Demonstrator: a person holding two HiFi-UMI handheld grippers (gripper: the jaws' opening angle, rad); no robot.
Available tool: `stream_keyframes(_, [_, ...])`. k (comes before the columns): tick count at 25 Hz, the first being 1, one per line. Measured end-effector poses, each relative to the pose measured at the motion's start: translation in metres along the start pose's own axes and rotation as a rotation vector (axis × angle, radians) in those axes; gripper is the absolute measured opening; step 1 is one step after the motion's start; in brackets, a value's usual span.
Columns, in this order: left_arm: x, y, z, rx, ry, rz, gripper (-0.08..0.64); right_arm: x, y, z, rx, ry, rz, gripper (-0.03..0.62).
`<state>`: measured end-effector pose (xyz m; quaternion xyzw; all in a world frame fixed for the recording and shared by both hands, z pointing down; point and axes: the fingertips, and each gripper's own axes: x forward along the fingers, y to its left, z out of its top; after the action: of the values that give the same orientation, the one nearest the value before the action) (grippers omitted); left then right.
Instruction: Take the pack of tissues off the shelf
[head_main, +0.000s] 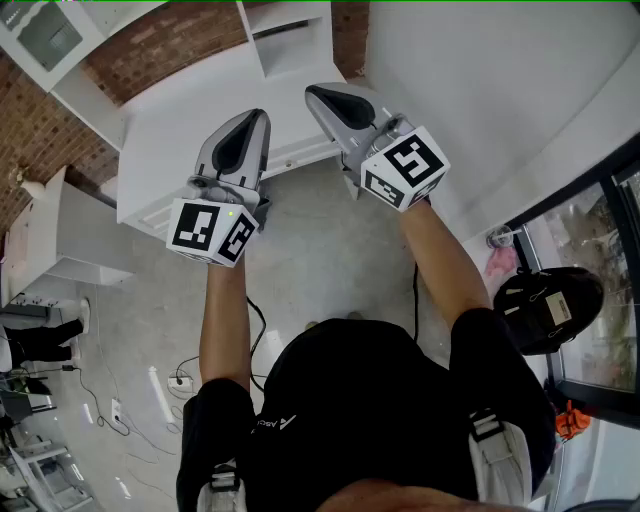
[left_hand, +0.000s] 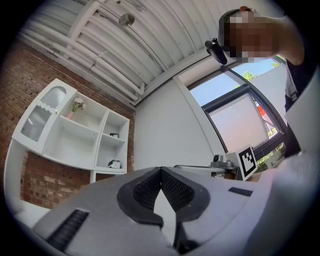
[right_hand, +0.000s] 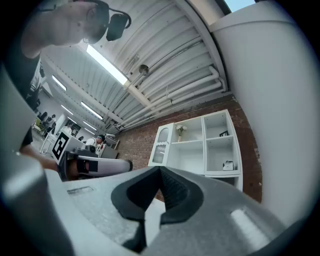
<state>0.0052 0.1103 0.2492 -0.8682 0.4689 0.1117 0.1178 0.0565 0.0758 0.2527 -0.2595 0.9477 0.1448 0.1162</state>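
The pack of tissues (left_hand: 114, 163) is a small white-and-dark packet in the lower right compartment of the white wall shelf (left_hand: 75, 137). The right gripper view shows the same pack of tissues (right_hand: 228, 165) in the shelf (right_hand: 200, 145), far off. It does not show in the head view. My left gripper (left_hand: 161, 171) is shut and empty, its tips meeting. My right gripper (right_hand: 160, 171) is shut too, with nothing held. In the head view the left gripper (head_main: 260, 114) and right gripper (head_main: 313, 93) are held side by side, pointing toward the shelf's foot (head_main: 290, 40).
A vase of flowers (left_hand: 76, 106) and a small dark item (left_hand: 114, 135) stand on upper shelves. A white counter (head_main: 190, 120) lies below the grippers. Cables and a power strip (head_main: 180, 380) run over the floor. A white wall and windows (head_main: 590, 220) are on the right.
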Motion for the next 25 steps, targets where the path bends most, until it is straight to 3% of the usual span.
stream_keyframes(12, [0.020, -0.019, 0.003, 0.017, 0.004, 0.020, -0.002, -0.018, -0.017, 0.012, 0.022, -0.036, 0.032, 0.000])
stream_keyframes(25, [0.065, -0.028, -0.017, 0.016, 0.012, 0.044, -0.002, -0.036, -0.069, 0.002, 0.054, -0.035, 0.046, 0.000])
